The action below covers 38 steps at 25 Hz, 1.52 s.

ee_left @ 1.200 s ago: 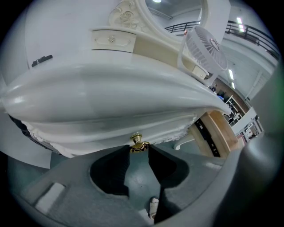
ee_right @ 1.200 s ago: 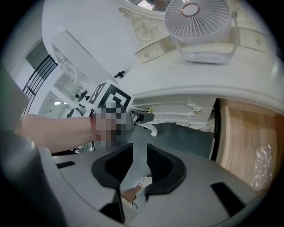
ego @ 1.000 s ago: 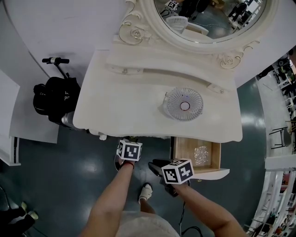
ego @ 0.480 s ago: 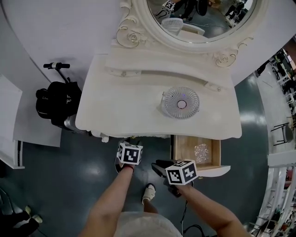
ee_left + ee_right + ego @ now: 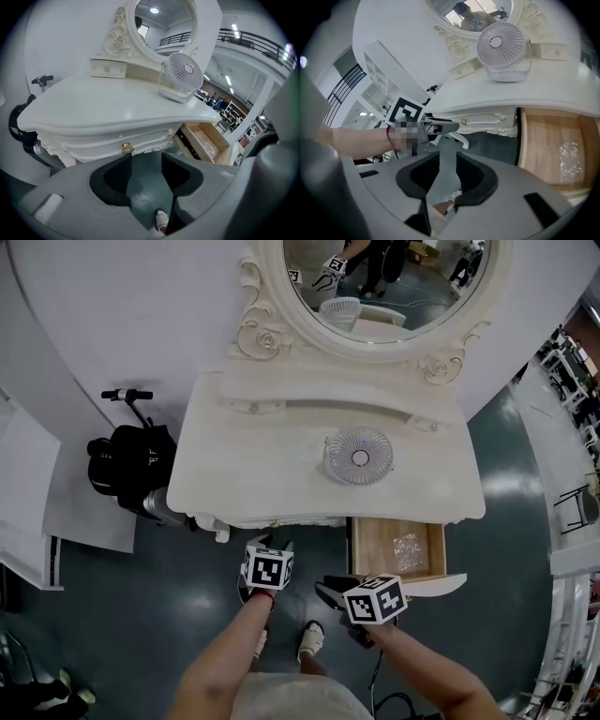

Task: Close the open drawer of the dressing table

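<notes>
Drawer (image 5: 375, 554) seen pulled out under table (image 5: 262, 456) right end. Left gripper (image 5: 146, 161) spread, empty. Right gripper (image 5: 447, 161) jaws opening, nothing between. Neither set on drawer front yet. Risk: if pushed off-centre, drawer likely skewed, jammed half-shut.

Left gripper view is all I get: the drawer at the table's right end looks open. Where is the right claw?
Observer: The right claw hovers before the table, aimed just left of the drawer, touching nothing.
Operator: Carrying anything?
Observer: No. Its jaws are opening, with only floor and a shoe showing between them.
Operator: Anything sticking out of the drawer?
Observer: No. From above, a clear wrapper lies wholly inside its walls.
</notes>
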{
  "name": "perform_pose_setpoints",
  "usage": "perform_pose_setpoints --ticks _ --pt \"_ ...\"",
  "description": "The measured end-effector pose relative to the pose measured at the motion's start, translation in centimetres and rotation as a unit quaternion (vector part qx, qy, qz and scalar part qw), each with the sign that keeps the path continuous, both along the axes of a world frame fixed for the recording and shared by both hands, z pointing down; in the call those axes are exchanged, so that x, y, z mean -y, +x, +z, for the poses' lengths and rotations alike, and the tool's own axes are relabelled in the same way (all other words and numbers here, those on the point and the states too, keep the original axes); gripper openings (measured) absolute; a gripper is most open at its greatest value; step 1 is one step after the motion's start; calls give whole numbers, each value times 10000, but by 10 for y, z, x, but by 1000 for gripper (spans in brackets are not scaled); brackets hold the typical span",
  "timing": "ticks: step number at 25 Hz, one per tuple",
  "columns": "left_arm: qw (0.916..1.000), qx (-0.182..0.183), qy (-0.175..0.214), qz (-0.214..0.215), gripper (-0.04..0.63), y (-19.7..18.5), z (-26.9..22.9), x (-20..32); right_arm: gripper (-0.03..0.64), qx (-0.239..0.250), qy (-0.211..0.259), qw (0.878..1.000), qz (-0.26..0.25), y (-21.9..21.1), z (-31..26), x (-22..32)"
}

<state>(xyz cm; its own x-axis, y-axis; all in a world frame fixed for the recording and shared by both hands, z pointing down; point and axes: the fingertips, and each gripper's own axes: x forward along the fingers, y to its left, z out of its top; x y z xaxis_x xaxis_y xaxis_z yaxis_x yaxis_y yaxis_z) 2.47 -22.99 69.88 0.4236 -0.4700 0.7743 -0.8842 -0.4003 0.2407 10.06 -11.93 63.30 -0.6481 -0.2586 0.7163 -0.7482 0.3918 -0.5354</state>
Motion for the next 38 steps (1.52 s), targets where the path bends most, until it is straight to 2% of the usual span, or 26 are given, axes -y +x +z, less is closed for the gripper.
perform_pose_setpoints --ticks 6,17,23,28,34,38 --pt "9997 -225 -39 104 193 8 -34 -35 118 0 54 10000 5 2 -16 -29" --pt "9943 -643 -63 850 185 28 -95 -113 117 103 271 9996 -52 10 -55 -84" --pt "9915 -950 -28 888 109 27 -126 -144 114 213 500 9985 85 12 -76 -94" --pt "9888 -1014 41 1095 13 28 -151 -163 66 367 661 9970 173 8 -93 -98" --pt "9834 -1136 6 1413 9 28 -167 -182 26 553 665 9953 438 8 -106 -100" --pt "9800 -1261 -123 1531 9 29 -169 -192 16 537 729 9950 423 4 -111 -104"
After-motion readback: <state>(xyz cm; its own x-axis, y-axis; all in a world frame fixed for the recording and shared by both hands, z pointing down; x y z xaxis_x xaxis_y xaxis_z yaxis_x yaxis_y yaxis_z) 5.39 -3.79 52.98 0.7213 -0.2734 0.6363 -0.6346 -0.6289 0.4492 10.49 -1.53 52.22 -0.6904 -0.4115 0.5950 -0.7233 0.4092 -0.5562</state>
